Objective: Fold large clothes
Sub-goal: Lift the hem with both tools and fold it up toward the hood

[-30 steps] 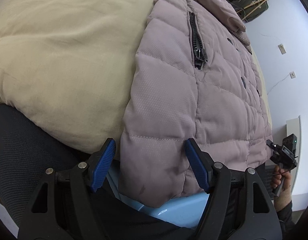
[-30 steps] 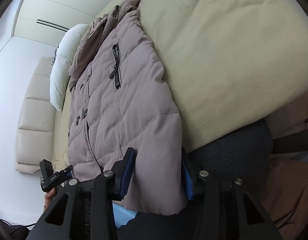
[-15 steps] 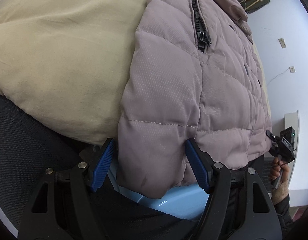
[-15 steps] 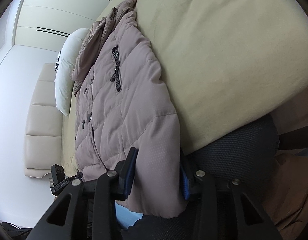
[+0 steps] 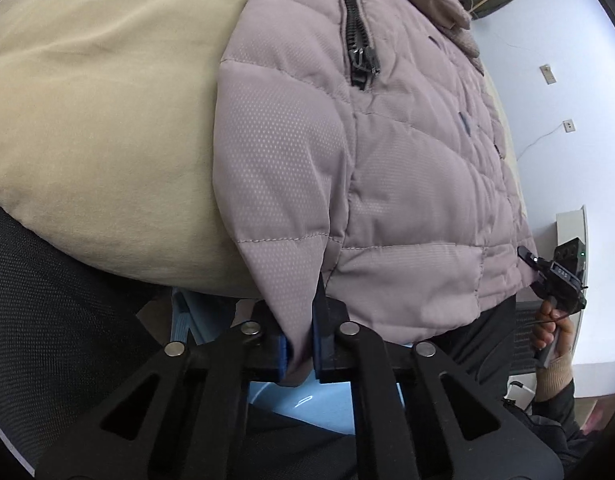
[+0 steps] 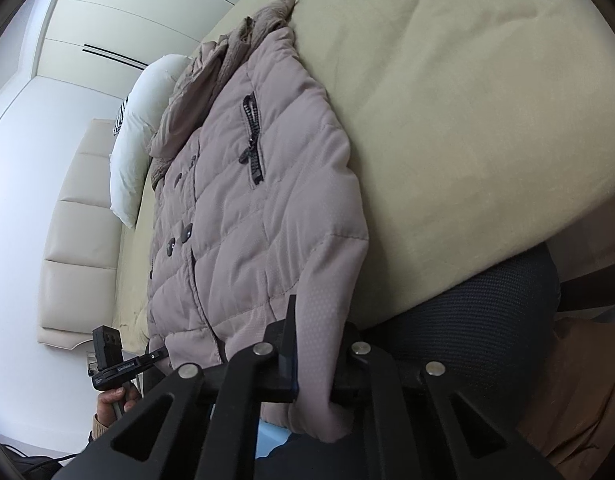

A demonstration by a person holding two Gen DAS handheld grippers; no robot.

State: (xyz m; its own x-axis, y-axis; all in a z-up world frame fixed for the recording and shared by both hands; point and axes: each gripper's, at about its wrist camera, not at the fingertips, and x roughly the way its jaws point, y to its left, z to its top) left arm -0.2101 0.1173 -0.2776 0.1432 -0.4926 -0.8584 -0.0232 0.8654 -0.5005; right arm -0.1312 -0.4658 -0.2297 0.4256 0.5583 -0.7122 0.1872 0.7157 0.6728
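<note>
On the bed (image 6: 487, 128), near edge: one quilted mauve puffer jacket (image 5: 407, 168) lying flat, front up, hem overhanging the mattress edge toward the person. Left tool (image 5: 299, 344) clenched on one hem corner, right tool (image 6: 315, 360) clenched on the other, fabric bunched between the pads on both. Judgement: light, soft, lofty padding, slick shell; it will compress in the grip and could creep out under pull. Hem corners look like the right hold, with stitched seams giving some bite. It will spring back, so folds need pressing. Count: one jacket, one pocket zipper (image 5: 361, 56) in view, several dark buttons (image 6: 179, 238), one white pillow (image 6: 143, 132), two tools.
</note>
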